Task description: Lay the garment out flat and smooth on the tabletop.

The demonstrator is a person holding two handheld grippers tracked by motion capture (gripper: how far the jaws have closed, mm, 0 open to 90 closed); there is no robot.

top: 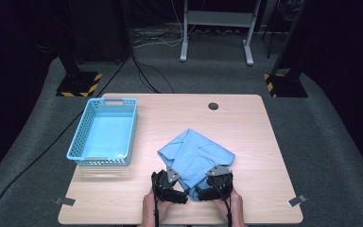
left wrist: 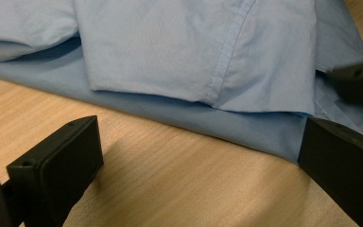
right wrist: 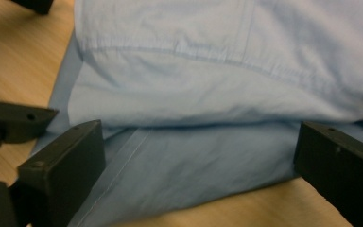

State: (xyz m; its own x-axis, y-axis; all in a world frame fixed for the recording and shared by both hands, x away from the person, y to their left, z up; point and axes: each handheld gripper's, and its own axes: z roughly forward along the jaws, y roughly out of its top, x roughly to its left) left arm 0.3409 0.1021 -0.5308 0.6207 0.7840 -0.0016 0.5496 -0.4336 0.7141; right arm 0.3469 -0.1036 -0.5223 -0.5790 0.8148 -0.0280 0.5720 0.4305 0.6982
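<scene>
A light blue folded shirt [top: 196, 153] lies on the wooden table [top: 246, 142], right of centre. Both grippers sit at its near edge. My left gripper [top: 177, 189] is at the shirt's near left corner, jaws open; in the left gripper view the shirt [left wrist: 194, 61] lies just ahead of the gripper [left wrist: 194, 161], bare wood between the jaws. My right gripper [top: 203, 189] is at the near right side, jaws open; in the right gripper view the shirt's lower layer [right wrist: 194, 165] lies between the open jaws of the gripper [right wrist: 194, 165].
A light blue plastic basket [top: 104, 132] stands empty on the table's left side. A dark round grommet [top: 213, 106] sits near the far edge. Bare wood lies right of the shirt. Beyond the table are cables, stand bases and a white frame on the floor.
</scene>
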